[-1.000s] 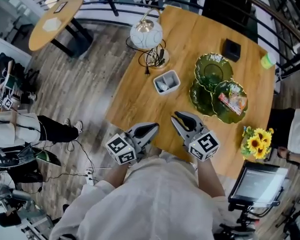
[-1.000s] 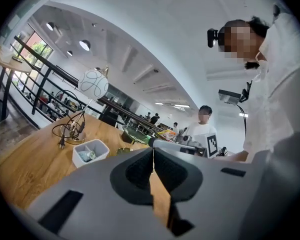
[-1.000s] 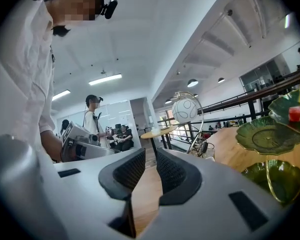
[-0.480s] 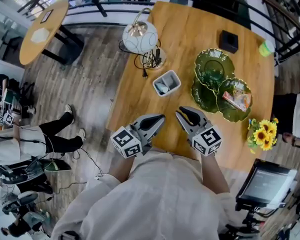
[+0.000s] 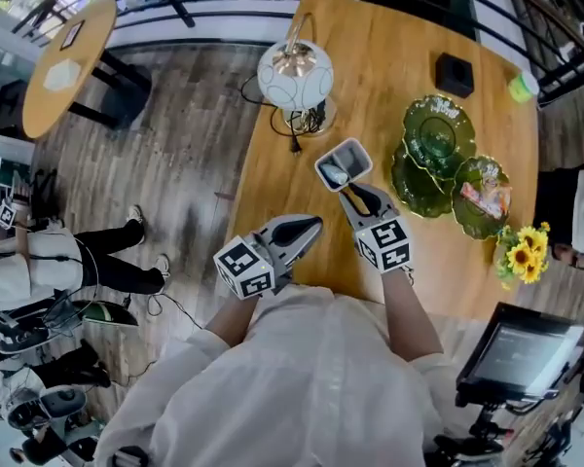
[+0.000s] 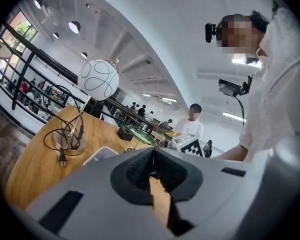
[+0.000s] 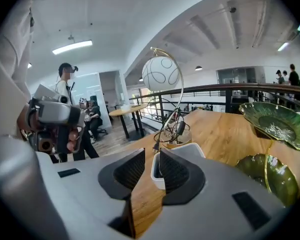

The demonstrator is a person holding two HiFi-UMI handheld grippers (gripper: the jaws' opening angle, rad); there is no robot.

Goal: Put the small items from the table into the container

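Observation:
The white container stands mid-table with a pale item lying in it. My right gripper points at its near corner with the tips right at the rim. The jaws stand a little apart with nothing between them. In the right gripper view that gripper shows the container just past its pads. My left gripper hovers over the table's near edge, to the left, shut and empty. In its own view the left gripper has its pads touching. A coloured packet lies on a green plate.
A globe lamp with a coiled cord stands beyond the container. Two more green leaf plates sit to its right. At the far side are a black box and a green cup. Sunflowers stand at the right edge.
Both grippers have moved forward over the table. The right one went further and lower, up to the container's near corner. Its jaws kept the same gap.

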